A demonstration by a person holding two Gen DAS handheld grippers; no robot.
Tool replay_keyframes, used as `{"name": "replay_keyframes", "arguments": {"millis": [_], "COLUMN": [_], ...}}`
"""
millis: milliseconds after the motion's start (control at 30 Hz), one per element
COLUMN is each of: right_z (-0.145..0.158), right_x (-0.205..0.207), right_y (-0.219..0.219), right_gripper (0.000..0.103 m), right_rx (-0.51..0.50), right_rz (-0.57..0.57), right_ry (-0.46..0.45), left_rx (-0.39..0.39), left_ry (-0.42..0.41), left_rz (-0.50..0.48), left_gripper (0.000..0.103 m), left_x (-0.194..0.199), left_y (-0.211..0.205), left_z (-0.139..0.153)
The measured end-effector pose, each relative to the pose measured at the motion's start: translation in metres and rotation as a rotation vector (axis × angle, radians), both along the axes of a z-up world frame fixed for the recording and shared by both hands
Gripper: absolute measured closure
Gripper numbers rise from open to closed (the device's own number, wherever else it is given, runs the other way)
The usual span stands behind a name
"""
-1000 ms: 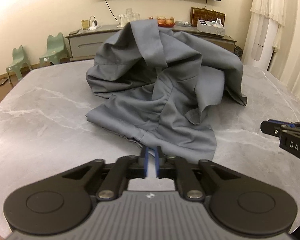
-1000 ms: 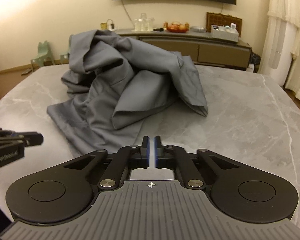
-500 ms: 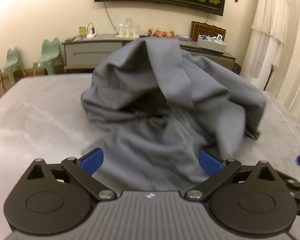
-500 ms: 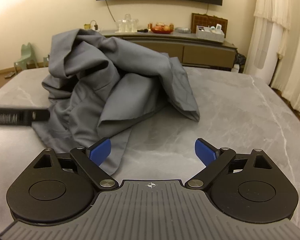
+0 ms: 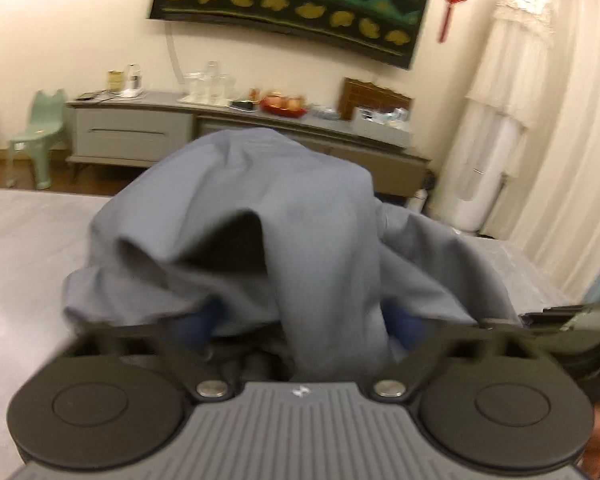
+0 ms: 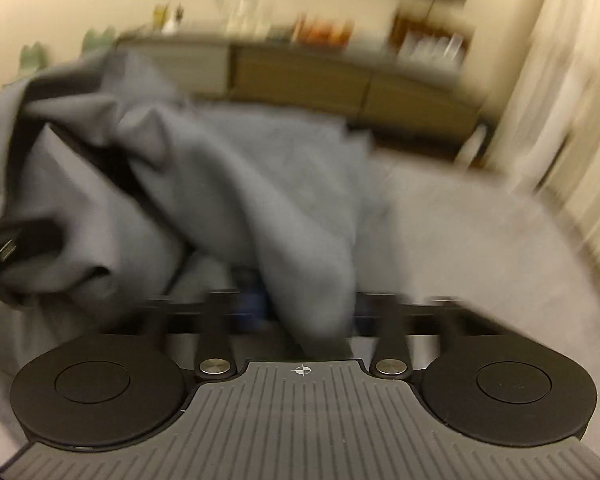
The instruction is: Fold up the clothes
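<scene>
Both tongs had just been closing: the left gripper [image 5: 300, 326] and right gripper [image 6: 304, 300] each clenched on a fold of the crumpled grey cotton garment [image 5: 260, 216], heaped on the grey marbled table [image 5: 16, 236]. Grasping step, seemingly; next, lift and spread it flat.

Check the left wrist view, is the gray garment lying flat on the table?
No, the gray garment stands bunched in a tall heap on the table.

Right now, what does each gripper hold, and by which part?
Both jaws have just been closing with folds of the grey garment between them: left gripper, right gripper. Which part of the garment, blur and crumpling hide.
</scene>
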State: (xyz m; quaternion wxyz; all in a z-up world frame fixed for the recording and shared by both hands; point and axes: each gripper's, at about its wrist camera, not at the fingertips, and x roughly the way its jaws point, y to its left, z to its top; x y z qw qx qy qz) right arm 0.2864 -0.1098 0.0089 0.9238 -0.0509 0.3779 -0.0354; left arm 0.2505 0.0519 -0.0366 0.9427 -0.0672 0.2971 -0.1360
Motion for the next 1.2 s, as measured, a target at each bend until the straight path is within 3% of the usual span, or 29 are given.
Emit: {"name": "replay_keyframes", "arguments": {"millis": [33, 67, 133, 233, 267, 300, 400, 500, 533, 600, 667, 700, 733, 800, 867, 967, 1100, 1167, 1200], "right_z": [0.007, 0.021, 0.067, 0.136, 0.149, 0.148, 0.087, -0.009, -0.031, -0.039, -0.013, 0.003, 0.019, 0.051, 0.073, 0.062, -0.01, -0.042, -0.051], "right_x": [0.002, -0.001, -0.03, -0.08, -0.099, -0.116, -0.148, -0.17, -0.182, -0.204, -0.22, -0.222, -0.222, -0.222, -0.202, -0.138, -0.044, -0.02, -0.012], "right_y": [-0.004, -0.011, -0.019, -0.028, -0.025, -0.018, -0.002, -0.016, -0.021, -0.032, -0.051, -0.061, -0.069, -0.086, -0.099, -0.102, -0.108, -0.114, -0.115], "right_gripper": [0.094, 0.095, 0.095, 0.095, 0.095, 0.095, 0.093, 0.086, 0.073, 0.068, 0.05, 0.035, 0.026, 0.014, 0.004, 0.002, 0.005, 0.01, 0.021], "right_rx": [0.011, 0.014, 0.023, 0.045, 0.041, 0.022, -0.063, -0.025, 0.001, 0.066, 0.192, 0.255, 0.31, 0.418, 0.458, 0.44, 0.356, 0.412, 0.465], "right_rz": [-0.002, -0.009, -0.009, 0.006, 0.018, 0.033, 0.074, 0.079, 0.087, 0.115, 0.131, 0.154, 0.181, 0.233, 0.261, 0.22, 0.069, 0.047, 0.057], "right_ry": [-0.002, -0.039, -0.199, -0.445, -0.504, -0.521, -0.351, -0.021, 0.048, 0.082, 0.014, -0.023, -0.066, -0.152, -0.232, -0.214, -0.068, -0.009, 0.003], "left_rx": [-0.011, -0.072, -0.162, -0.146, -0.123, -0.116, -0.066, 0.079, 0.121, 0.155, 0.152, 0.142, 0.117, 0.072, 0.035, 0.063, 0.087, 0.158, 0.217], "left_ry": [0.022, 0.0, -0.084, -0.343, -0.379, -0.359, -0.08, 0.182, 0.208, 0.179, 0.117, 0.083, 0.041, -0.019, -0.067, -0.053, 0.172, 0.227, 0.248], "left_rz": [0.009, 0.034, 0.071, 0.102, 0.104, 0.104, -0.031, -0.148, -0.18, -0.215, -0.211, -0.201, -0.187, -0.164, -0.136, -0.096, -0.142, -0.151, -0.157], "left_gripper": [0.091, 0.091, 0.092, 0.092, 0.092, 0.092, 0.092, 0.093, 0.092, 0.084, 0.062, 0.037, 0.023, 0.019, 0.014, 0.004, 0.004, 0.005, 0.005], "left_x": [0.002, -0.002, -0.017, -0.085, -0.107, -0.127, -0.159, -0.191, -0.205, -0.223, -0.236, -0.241, -0.244, -0.236, -0.22, -0.166, -0.085, -0.071, -0.061], "left_y": [0.009, 0.03, 0.066, 0.097, 0.101, 0.103, 0.085, 0.053, 0.048, 0.046, 0.051, 0.055, 0.058, 0.058, 0.057, 0.04, -0.001, -0.021, -0.032], "left_z": [0.005, 0.021, 0.059, 0.125, 0.133, 0.13, 0.068, -0.015, -0.029, -0.023, -0.002, 0.011, 0.028, 0.059, 0.085, 0.097, 0.052, 0.021, 0.006]}}
